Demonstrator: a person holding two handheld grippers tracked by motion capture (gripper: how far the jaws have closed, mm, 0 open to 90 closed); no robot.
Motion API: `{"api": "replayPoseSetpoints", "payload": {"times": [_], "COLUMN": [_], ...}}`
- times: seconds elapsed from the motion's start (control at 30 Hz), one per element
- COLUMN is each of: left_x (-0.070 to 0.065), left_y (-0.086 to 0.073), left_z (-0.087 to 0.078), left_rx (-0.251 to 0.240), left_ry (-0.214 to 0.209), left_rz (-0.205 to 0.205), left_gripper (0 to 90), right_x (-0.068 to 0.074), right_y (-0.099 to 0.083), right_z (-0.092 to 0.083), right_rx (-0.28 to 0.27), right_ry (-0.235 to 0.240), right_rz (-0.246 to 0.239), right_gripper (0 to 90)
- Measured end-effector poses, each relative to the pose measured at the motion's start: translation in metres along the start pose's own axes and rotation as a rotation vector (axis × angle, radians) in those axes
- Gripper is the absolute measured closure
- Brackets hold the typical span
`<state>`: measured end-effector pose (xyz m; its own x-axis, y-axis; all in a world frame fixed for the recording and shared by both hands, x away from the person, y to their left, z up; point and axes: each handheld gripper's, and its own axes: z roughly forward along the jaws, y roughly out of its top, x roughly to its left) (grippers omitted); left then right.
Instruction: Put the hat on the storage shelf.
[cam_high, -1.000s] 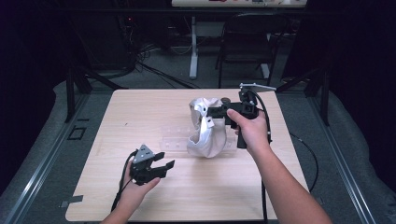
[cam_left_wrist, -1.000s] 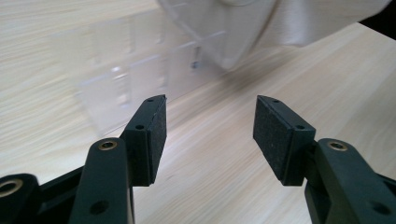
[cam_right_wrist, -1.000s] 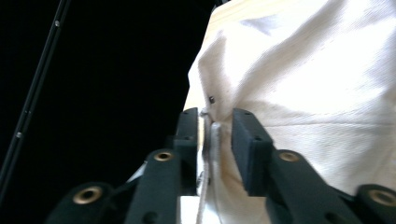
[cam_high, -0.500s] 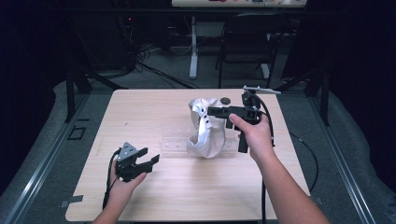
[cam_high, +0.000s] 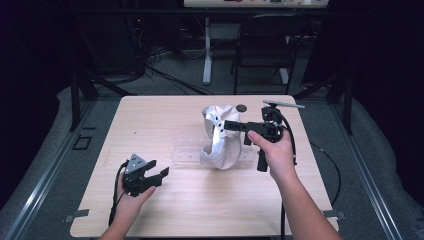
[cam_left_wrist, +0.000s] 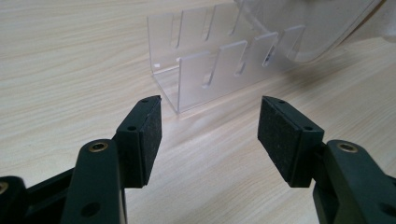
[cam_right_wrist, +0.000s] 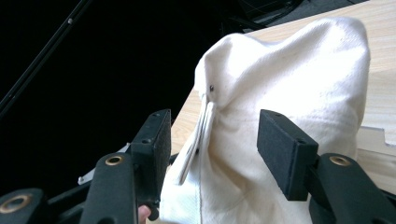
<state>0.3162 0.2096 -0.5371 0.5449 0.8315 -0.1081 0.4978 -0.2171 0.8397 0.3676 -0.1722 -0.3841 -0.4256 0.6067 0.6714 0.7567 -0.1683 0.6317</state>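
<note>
Cloth bag (cam_high: 220, 137) stands over the clear rack (cam_left_wrist: 219, 65), ungrasped: your right gripper (cam_high: 230, 125) gapes around its fold, left gripper (cam_high: 157, 176) open, idle.

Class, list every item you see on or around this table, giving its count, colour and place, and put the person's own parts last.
Table: one, light wood, centre.
Cloth bag: one, cream, table middle, standing over the rack.
Slotted rack: one, clear plastic, beneath and left of the bag.
Small disc: one, dark, behind the bag.
Chair: one, dark, beyond the table.
Left tool: one, black, open, near left edge.
Right tool: one, black, open, at the bag.
</note>
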Motion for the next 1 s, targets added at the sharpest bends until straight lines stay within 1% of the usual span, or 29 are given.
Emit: {"api": "replayPoseSetpoints", "payload": {"times": [0.2,0.33,0.5,0.7,0.73,0.83,0.87,0.93,1.0], "left_x": [0.002,0.003,0.004,0.005,0.005,0.004,0.004,0.004,0.004], "left_y": [0.0,0.0,0.0,0.001,0.001,0.001,0.0,0.001,0.001], "left_z": [-0.004,-0.006,-0.007,-0.008,-0.008,-0.009,-0.009,-0.009,-0.009], "left_rx": [-0.003,-0.006,-0.005,-0.006,-0.005,-0.005,-0.011,-0.009,-0.009], "left_ry": [0.01,0.019,0.018,0.018,0.019,0.021,0.022,0.02,0.019], "left_rz": [-0.008,-0.016,-0.023,-0.022,-0.021,-0.019,-0.023,-0.017,-0.019], "left_gripper": [40.8,40.8,40.8,40.8,41.0,41.0,41.0,41.0,41.0], "right_x": [0.002,0.001,-0.005,-0.014,-0.016,-0.021,-0.023,-0.024,-0.026], "right_y": [-0.007,-0.011,-0.019,-0.035,-0.038,-0.047,-0.051,-0.057,-0.065], "right_z": [-0.006,-0.011,-0.021,-0.035,-0.038,-0.046,-0.049,-0.052,-0.054], "right_rx": [0.002,-0.008,-0.009,-0.032,-0.033,-0.042,-0.044,-0.034,-0.037], "right_ry": [0.014,0.006,-0.005,-0.029,-0.029,-0.015,-0.017,-0.029,-0.037], "right_rz": [-0.019,-0.028,-0.036,-0.036,-0.037,-0.02,-0.022,-0.029,-0.03], "right_gripper": [44.9,44.5,43.5,43.5,43.5,43.5,43.5,43.5,43.5]}}
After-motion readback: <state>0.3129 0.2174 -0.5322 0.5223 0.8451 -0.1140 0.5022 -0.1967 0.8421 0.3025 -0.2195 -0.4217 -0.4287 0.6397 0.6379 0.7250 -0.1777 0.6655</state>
